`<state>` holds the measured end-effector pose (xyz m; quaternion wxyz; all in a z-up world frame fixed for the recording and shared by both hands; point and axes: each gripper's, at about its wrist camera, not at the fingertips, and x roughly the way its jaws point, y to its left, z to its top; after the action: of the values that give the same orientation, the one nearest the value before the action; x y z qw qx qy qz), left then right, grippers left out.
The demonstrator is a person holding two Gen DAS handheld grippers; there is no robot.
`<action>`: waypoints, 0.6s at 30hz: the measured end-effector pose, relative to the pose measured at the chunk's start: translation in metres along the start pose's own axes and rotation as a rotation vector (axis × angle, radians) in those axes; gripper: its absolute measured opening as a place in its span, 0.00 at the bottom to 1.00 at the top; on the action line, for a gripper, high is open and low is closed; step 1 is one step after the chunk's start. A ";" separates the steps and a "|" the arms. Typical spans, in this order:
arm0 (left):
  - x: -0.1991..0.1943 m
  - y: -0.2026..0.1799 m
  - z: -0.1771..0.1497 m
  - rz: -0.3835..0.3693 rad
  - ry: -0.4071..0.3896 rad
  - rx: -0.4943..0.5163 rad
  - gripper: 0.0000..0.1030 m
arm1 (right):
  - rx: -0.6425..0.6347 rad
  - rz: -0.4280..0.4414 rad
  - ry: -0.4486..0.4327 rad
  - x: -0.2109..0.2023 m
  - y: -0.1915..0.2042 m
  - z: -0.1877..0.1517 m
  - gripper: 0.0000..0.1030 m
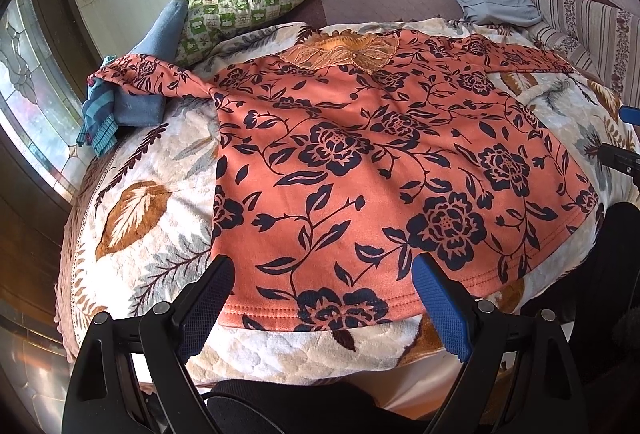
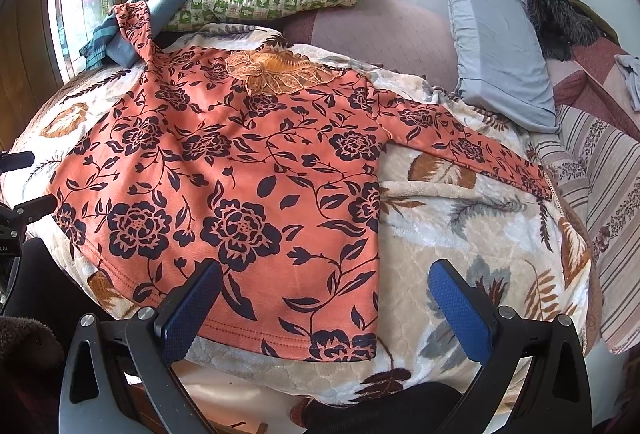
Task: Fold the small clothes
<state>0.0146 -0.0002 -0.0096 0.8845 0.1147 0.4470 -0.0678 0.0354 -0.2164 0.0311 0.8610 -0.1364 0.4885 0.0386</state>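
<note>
The orange long-sleeved top with dark navy flowers and a lace-trimmed neckline (image 1: pixel 360 154) (image 2: pixel 224 170) lies spread flat, unfolded, ahead of both tools, hem nearest them, neckline farthest, one sleeve stretched out to each side.

Each tool (image 1: pixel 322 286) (image 2: pixel 326 288) is black-framed (silver screws at pivots) with blue textured pads (image 1: pixel 442 308).

Both wrist views look along the bed, sharing the shirt (image 1: pixel 380 162); height unclear.
</note>
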 end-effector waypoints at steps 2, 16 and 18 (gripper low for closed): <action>0.001 0.001 0.000 -0.006 0.004 -0.005 0.87 | 0.000 0.001 0.003 0.001 0.000 0.000 1.00; 0.005 0.000 0.004 -0.017 0.015 -0.011 0.87 | 0.012 0.007 0.008 0.004 -0.002 -0.001 1.00; 0.005 0.000 0.004 -0.017 0.017 -0.012 0.87 | 0.015 0.010 0.009 0.004 -0.001 -0.001 1.00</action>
<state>0.0213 -0.0012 -0.0113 0.8808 0.1061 0.4559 -0.0715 0.0370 -0.2180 0.0269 0.8594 -0.1279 0.4935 0.0387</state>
